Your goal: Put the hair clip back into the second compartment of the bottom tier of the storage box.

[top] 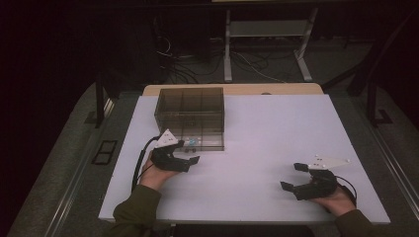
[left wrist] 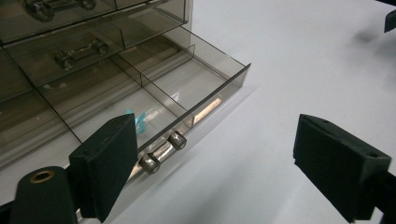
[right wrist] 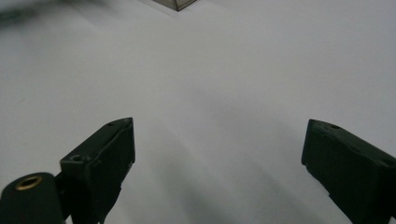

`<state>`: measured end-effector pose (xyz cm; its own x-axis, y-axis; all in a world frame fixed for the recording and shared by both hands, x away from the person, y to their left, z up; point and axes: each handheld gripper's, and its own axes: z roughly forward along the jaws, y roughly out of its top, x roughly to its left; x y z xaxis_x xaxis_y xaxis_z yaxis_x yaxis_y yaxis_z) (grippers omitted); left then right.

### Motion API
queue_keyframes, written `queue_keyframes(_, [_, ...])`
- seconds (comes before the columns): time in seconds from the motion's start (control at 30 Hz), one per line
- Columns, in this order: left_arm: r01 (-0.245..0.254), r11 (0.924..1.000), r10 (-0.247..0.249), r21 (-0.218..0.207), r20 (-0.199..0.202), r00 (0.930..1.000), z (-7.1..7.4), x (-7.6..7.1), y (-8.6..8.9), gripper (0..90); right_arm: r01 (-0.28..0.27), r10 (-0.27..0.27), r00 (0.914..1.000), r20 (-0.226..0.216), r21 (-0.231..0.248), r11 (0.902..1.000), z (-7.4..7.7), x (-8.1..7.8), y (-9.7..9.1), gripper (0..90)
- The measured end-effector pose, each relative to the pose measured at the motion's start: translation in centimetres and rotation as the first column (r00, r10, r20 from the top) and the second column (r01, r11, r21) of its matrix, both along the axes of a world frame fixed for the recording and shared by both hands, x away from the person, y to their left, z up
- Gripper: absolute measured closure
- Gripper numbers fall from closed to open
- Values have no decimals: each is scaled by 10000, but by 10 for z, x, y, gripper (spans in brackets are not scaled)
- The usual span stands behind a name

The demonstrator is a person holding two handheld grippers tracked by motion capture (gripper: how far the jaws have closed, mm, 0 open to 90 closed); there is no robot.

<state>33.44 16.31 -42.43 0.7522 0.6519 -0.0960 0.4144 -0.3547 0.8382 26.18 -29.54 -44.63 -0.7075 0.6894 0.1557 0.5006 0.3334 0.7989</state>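
Observation:
A smoky clear drawer cabinet (top: 190, 114) stands on the white table (top: 257, 148), left of centre. Its bottom drawer (left wrist: 187, 88) is pulled out, with dividers inside and a small light-blue item (left wrist: 139, 119) in one compartment. The drawer's metal bar handle (left wrist: 162, 150) lies just in front of my left gripper (left wrist: 224, 163), which is open with nothing between its jaws. In the high view my left gripper (top: 187, 150) hovers at the cabinet's front left. My right gripper (top: 294, 177) rests open near the table's front right, over bare table (right wrist: 215, 93).
The cabinet holds more shut drawers with metal handles (left wrist: 77, 52) above the open one. Beyond the table's far edge are a white stand's legs (top: 267, 49) and cables on a dark floor. A cabinet corner (right wrist: 178, 3) peeks in at the top of the right gripper view.

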Motion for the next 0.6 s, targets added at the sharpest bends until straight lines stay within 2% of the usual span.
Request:
queue_keyframes(0.4, [56,9999,-56,99,12,10000,-3,-12,-1,33,-9,9,10000,-6,3,10000,0,0,0,89])
queue_keyframes(0.6, [55,9999,-56,-89,-42,10000,-7,-19,0,0,11,-11,10000,-4,-22,10000,0,0,0,89])
